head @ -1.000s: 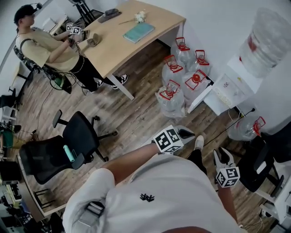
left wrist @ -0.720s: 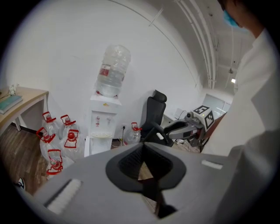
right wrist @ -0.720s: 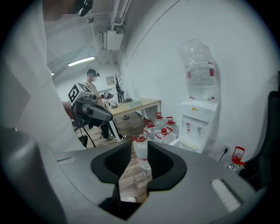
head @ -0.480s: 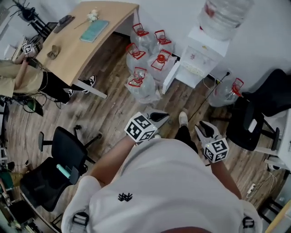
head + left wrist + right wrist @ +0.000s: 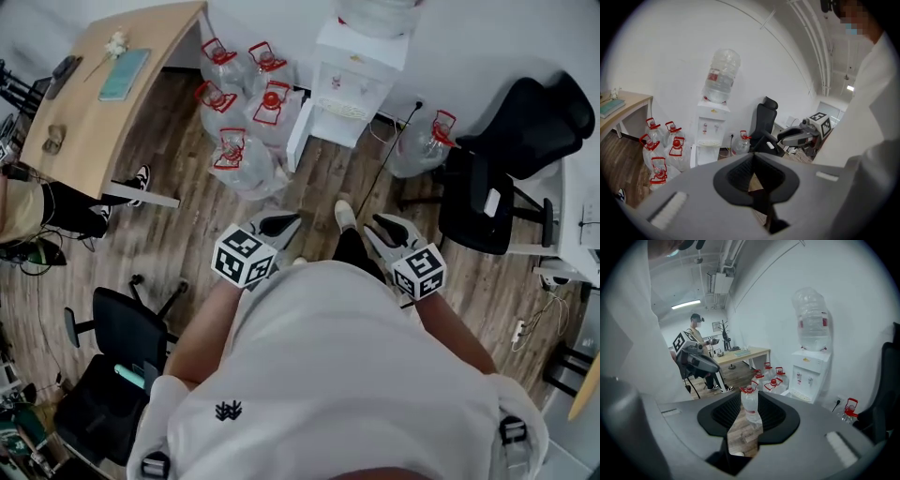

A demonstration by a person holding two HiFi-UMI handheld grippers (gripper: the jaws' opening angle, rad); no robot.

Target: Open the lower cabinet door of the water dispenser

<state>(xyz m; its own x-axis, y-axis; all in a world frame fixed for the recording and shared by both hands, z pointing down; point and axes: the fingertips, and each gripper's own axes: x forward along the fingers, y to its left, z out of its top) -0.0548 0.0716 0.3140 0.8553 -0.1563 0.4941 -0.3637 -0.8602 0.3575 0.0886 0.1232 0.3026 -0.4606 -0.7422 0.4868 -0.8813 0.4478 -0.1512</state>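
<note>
The white water dispenser [image 5: 361, 66] stands against the far wall with a clear bottle [image 5: 380, 11] on top. A white panel [image 5: 296, 139] juts out at its lower left and looks like the lower door ajar. Both grippers hang close to my torso, well short of the dispenser. My left gripper [image 5: 281, 223] has its tips together on nothing, and its own view shows the dispenser [image 5: 711, 131] far ahead. My right gripper [image 5: 382, 225] stands open and empty. Through its gap [image 5: 750, 397] I see floor and a jug, with the dispenser [image 5: 808, 373] to the right.
Several red-capped water jugs [image 5: 239, 103] crowd the floor left of the dispenser, and one more [image 5: 424, 145] lies to its right. A black office chair [image 5: 506, 141] stands at the right. A wooden desk [image 5: 103, 84] with a seated person [image 5: 28, 211] is at the left.
The head view has swung round, so the dispenser went from the right edge to the top middle. Both grippers stayed near my torso and now point toward it.
</note>
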